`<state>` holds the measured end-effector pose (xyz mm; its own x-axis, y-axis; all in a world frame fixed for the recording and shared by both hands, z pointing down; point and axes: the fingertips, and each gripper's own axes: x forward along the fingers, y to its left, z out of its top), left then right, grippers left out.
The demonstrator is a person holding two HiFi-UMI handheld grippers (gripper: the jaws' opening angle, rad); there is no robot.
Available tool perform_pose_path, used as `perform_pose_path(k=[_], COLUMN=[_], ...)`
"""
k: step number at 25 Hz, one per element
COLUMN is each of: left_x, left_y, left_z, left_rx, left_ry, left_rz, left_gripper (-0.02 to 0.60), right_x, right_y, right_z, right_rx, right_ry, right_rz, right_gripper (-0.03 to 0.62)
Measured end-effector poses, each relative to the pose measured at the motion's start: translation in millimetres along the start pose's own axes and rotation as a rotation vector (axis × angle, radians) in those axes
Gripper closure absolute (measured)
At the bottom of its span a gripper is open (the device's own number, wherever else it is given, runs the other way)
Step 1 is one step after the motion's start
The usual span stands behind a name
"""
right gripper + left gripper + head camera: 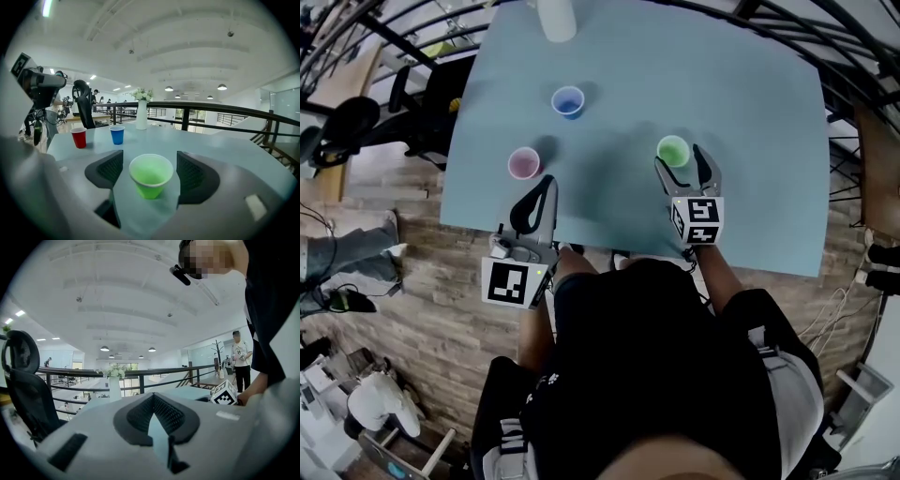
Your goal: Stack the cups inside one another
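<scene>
Three cups stand upright on the pale blue table [750, 112]. The green cup [673, 150] [151, 176] sits between the jaws of my right gripper [679, 157] [150, 168], which is open, with a gap on each side of the cup. The red cup [523, 163] [79, 137] stands near the table's left front, just beyond the tip of my left gripper [546, 185] [152, 397]. That gripper is shut and empty. The blue cup [568, 101] [117, 134] stands further back, apart from the others.
A white vase [556, 19] [141, 115] with flowers stands at the table's far edge. A black office chair [347, 122] is off the table's left side. A dark railing [225, 110] runs behind the table. Another person [241, 359] stands in the distance.
</scene>
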<state>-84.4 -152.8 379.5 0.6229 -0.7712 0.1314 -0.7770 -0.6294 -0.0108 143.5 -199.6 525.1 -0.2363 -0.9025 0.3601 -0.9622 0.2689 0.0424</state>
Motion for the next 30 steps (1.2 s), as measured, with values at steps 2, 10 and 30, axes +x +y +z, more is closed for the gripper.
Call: perform_pose_path(k=[2,10,30], left_x=[2.9,9.3,-2.6], left_y=[5.0,14.4,30.1], left_z=[2.0,2.1,-3.9], left_rx=[0.003,0.020,0.018], left_ry=[0.000,0.018,0.025], left_rz=[-0.008,-0.021,0.045], left_gripper=[0.592,0.592,0.592], right_x=[3.7,17.8,21.0], right_y=[0.0,-6.5,-3.8], right_z=[-3.8,-15.3,-13.5], right_rx=[0.003,0.016,-0.022], right_ry=[0.017,0.050,0.072], right_rz=[-0.008,-0.023,0.009], right_gripper=[0.220,0.201,0.224])
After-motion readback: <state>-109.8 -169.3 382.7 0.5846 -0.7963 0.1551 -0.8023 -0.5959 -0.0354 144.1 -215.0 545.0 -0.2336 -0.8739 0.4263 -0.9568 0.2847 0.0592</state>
